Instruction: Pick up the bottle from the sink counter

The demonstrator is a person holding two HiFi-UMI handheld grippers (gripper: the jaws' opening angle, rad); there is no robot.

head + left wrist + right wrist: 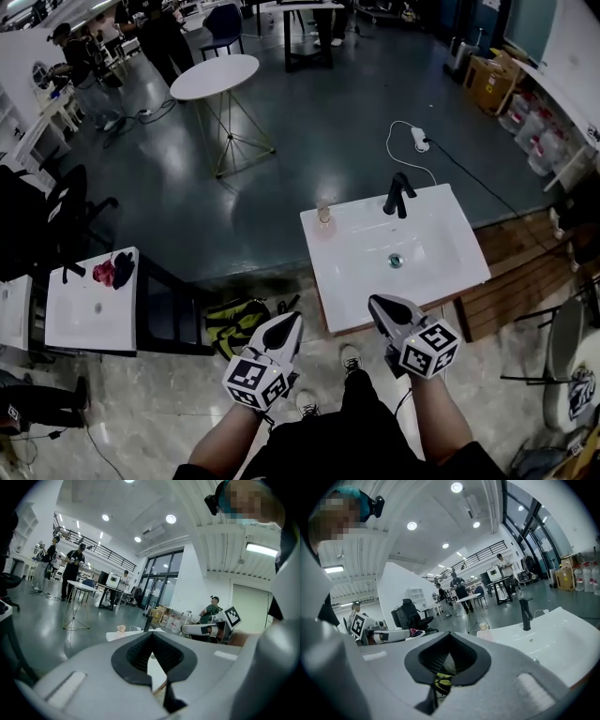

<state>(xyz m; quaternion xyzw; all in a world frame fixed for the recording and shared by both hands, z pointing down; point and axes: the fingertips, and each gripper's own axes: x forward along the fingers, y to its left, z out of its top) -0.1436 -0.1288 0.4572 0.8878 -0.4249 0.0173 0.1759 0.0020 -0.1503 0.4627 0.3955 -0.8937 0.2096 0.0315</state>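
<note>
A small clear bottle (323,214) with a pale cap stands upright at the far left corner of the white sink counter (450,246), left of the black faucet (398,195). Both grippers hover short of the counter's near edge, well apart from the bottle. My left gripper (292,322) is shut and empty, left of the counter. My right gripper (378,304) is shut and empty at the near edge. The left gripper view shows its jaws (151,634) together, with the bottle (121,628) far beyond. In the right gripper view the bottle (483,628) and faucet (526,613) lie ahead to the right of the gripper (449,635).
A yellow-green bag (234,319) lies on the floor left of the counter. A small white table (92,302) with red and dark items stands at left, a round white table (216,77) further back. A wooden platform (516,272) and a chair are on the right. People stand at the back.
</note>
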